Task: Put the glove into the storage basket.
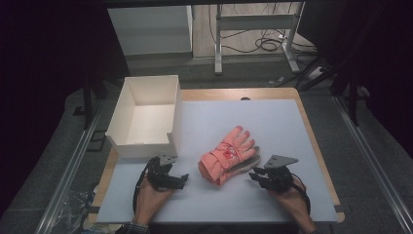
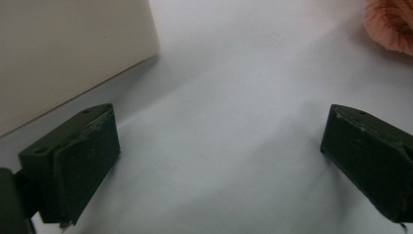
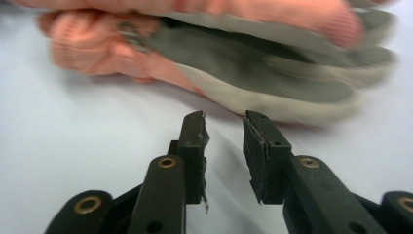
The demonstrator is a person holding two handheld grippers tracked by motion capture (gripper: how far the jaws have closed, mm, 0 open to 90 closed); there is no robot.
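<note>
We are looking down on a table [image 1: 302, 146] under a pale sheet, with an open white box [image 1: 146, 117] sitting at its far left corner. Right of the box and nearer to us, a pair of pink gloves [image 1: 228, 155] is lying stacked near the middle of the sheet, fingers pointing far and right, a grey palm showing along the right edge.

We are holding the left gripper [image 1: 182, 179] just near of the box and left of the gloves. Its jaws are standing wide apart over bare sheet, with nothing between them; in the left gripper view the box wall [image 2: 73, 53] is rising at the left and a glove cuff [image 2: 392, 24] is peeking in at the far right.

We are holding the right gripper [image 1: 254, 174] just near and right of the gloves. Its jaws are standing slightly apart, gripping nothing, tips just short of the grey palm [image 3: 272, 73], with a narrow gap of sheet between them.
</note>
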